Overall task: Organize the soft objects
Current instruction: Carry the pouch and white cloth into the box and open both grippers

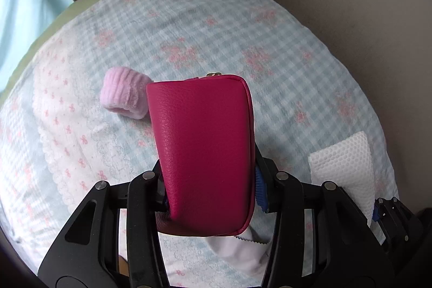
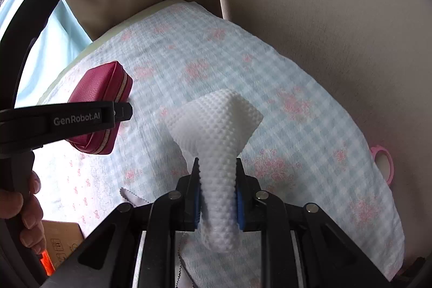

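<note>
**Both tongs loaded, items lifted clear of the cushion cover**

We have two picks in hand at once. Left gripper (image 1: 210, 190) is clamped on the magenta zip pouch (image 1: 202, 153); jaws sit at a middling width because the pouch body fills them. From the right wrist view the same pouch (image 2: 101, 105) hangs in the air above the left part of the checked cloth (image 2: 297, 139), zipper facing the camera. Right gripper (image 2: 218, 196) is squeezed tight on the white dimpled cloth (image 2: 218, 126), pinched into a narrow neck between the blue pads (image 2: 240, 203), free end fanning out beyond the tips.

Our read: grasp step done for both, transport step starting. No bin or target spot shows in either view, so we can't say where these go.

Still lying on the checked cloth:
- pink ribbed band (image 1: 124, 93), just beyond the pouch in the left view
- thin white pinked-edge fabric (image 1: 240, 250) under the left gripper
- pink ring-shaped item (image 2: 383, 161) at the cloth's right edge, too small to identify

Next move needs:
- a destination picked before either hand travels
- keeping the hands apart; they sit close, the left tool crosses the right view
- firm right grip, the limp cloth can slide out
- watching the pouch, held at one end only, so it may swing
</note>
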Available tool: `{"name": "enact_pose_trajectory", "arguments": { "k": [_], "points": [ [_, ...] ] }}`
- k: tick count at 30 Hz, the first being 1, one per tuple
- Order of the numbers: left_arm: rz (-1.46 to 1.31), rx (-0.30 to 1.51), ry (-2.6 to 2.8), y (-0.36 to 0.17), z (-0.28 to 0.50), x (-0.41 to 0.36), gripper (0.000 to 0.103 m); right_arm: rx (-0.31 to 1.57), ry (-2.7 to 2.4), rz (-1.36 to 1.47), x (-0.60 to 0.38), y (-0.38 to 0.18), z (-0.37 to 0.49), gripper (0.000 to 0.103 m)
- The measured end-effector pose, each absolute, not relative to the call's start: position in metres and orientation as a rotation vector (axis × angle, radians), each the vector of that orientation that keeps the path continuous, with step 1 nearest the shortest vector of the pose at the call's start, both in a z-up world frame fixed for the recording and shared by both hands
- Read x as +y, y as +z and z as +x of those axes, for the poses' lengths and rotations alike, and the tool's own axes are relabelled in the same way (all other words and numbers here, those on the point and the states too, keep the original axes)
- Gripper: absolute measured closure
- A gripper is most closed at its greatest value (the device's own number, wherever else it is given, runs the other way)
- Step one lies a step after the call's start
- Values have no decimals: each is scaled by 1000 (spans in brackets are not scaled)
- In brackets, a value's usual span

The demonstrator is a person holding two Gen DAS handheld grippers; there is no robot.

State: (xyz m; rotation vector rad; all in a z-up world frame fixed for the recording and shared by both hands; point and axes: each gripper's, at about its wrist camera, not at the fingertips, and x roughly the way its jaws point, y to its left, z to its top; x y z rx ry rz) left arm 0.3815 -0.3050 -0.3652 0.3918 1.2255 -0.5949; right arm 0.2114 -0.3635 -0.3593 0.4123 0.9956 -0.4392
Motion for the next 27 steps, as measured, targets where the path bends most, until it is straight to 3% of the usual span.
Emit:
{"name": "enact_pose_trajectory", "arguments": {
  "k": [12, 27],
  "points": [
    [264, 1119, -564, -246, 332, -251, 62, 910, -325, 340, -325, -246, 190, 85],
    [71, 1027, -326, -127, 254, -94, 62, 880, 7, 193, -216, -144, 182, 85]
  ]
}}
